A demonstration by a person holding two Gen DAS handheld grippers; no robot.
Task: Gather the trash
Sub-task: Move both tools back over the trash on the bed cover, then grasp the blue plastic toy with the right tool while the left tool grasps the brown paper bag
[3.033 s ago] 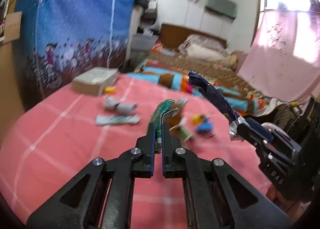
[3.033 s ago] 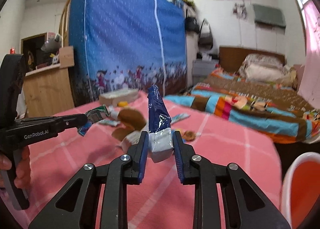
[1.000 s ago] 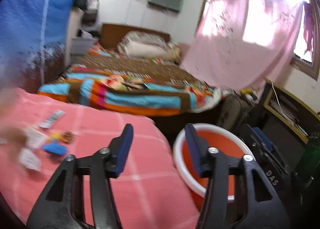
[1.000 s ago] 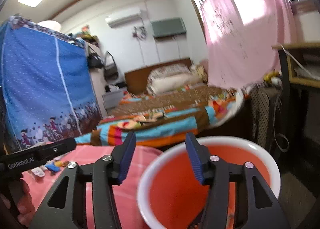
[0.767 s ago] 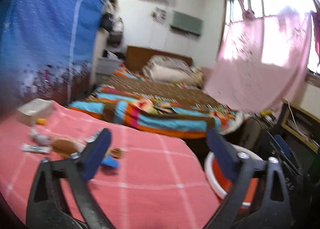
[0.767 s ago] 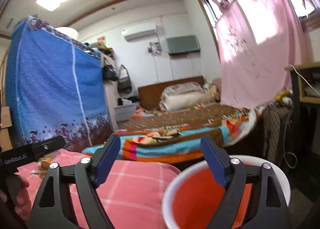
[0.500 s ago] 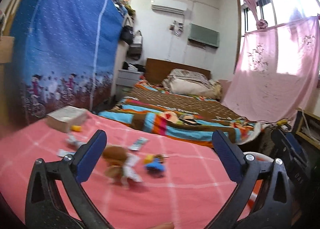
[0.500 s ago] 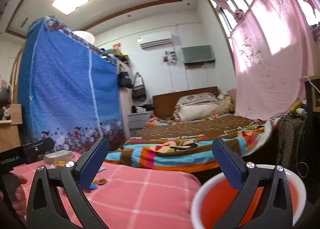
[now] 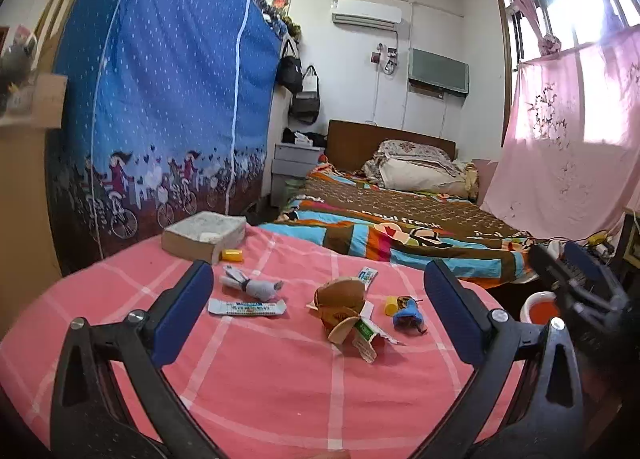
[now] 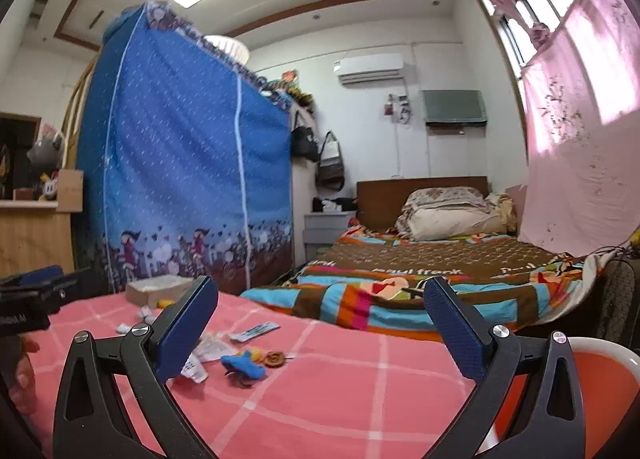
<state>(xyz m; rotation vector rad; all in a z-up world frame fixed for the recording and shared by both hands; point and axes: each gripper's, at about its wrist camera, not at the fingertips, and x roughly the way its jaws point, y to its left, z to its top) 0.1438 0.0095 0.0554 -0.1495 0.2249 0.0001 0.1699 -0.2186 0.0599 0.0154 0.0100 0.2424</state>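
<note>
I am holding my left gripper [image 9: 316,311] with its jaws spread wide after just opening, nothing between the blue pads [image 9: 182,315], and my right gripper [image 10: 320,327] is standing the same way, wide and empty.

In the left view, just past the jaws at centre frame, the trash is lying on the pink checked cloth [image 9: 256,375]: a crumpled brown paper wrapper [image 9: 340,305] touching a white torn packet [image 9: 366,335] with green print too small to read, a flat white sachet [image 9: 247,306] with blue lettering I cannot read to its left, a rolled grey wrapper [image 9: 252,286] above that, and a small blue scrap [image 9: 406,317] to the right. Further back at centre left a cardboard box [image 9: 204,235] is sitting with a yellow cap [image 9: 232,255] just beside it.

The orange bin [image 10: 600,391] with a white rim is showing at the lower right of the right view, beside the cloth's edge. At the left edge there, white lettering on my left gripper's body is partly cut off. Beyond, the words "paul frank" are showing on the striped bedspread [image 10: 416,279].
</note>
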